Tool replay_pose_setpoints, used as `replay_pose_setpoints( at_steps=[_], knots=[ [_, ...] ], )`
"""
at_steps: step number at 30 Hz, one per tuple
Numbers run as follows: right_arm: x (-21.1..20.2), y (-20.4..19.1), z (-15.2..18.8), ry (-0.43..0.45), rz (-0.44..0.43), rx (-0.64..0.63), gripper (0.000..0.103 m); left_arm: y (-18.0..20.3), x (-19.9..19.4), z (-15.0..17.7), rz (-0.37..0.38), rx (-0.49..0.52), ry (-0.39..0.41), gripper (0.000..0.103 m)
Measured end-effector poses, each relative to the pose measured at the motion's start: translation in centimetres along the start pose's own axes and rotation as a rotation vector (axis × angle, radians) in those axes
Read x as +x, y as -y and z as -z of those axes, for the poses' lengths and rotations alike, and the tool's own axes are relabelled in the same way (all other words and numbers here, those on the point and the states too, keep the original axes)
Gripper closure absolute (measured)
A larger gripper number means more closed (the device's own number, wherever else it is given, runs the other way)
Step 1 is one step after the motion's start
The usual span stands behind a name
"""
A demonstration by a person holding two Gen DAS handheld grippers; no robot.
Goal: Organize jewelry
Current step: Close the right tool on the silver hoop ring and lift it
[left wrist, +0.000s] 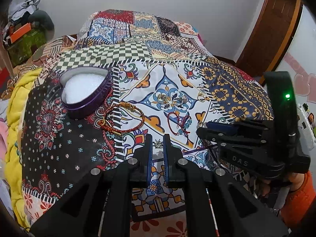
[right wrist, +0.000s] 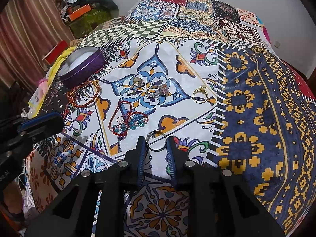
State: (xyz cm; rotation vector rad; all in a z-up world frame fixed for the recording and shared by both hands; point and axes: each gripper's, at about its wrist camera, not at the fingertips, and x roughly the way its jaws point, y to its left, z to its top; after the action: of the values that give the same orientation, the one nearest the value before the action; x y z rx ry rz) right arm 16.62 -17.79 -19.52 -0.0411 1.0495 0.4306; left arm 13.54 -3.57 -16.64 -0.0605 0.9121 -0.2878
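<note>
Your right hand-held gripper (right wrist: 155, 143) is parted, its fingers either side of a plain silver ring (right wrist: 156, 140) lying on the bed's patchwork quilt (right wrist: 246, 98), set to close on it. Your left hand-held gripper (left wrist: 158, 143) is likewise unclenched around a small star-shaped piece (left wrist: 158, 143). The purple heart tin (left wrist: 86, 93) waits lidless for them. The right tool's side reads "DAS"
</note>
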Motion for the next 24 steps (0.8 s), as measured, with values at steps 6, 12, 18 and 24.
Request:
replay_pose_setpoints(
  at_steps=[6,12,18,24],
  knots=[
    [-1.4,0.0,-0.1,0.028,-0.02,0.039,0.084,-0.1,-2.1,-0.5,-0.015,0.0,0.046,0.094],
    [-4.7,-1.3,-1.1,0.119,-0.024,0.019,0.084,-0.6,-4.2,-1.5,-0.047,-0.004,0.107,0.094],
    [-7.6,-3.0,-3.1,0.219,-0.029,-0.016,0.084,-1.5,-6.6,-2.8,-0.081,-0.015,0.189,0.094],
    [-9.7,-4.9,-5.2,0.305,-0.053,-0.056,0.084,-2.7,-8.5,-4.1,-0.114,-0.028,0.264,0.094]
  ],
)
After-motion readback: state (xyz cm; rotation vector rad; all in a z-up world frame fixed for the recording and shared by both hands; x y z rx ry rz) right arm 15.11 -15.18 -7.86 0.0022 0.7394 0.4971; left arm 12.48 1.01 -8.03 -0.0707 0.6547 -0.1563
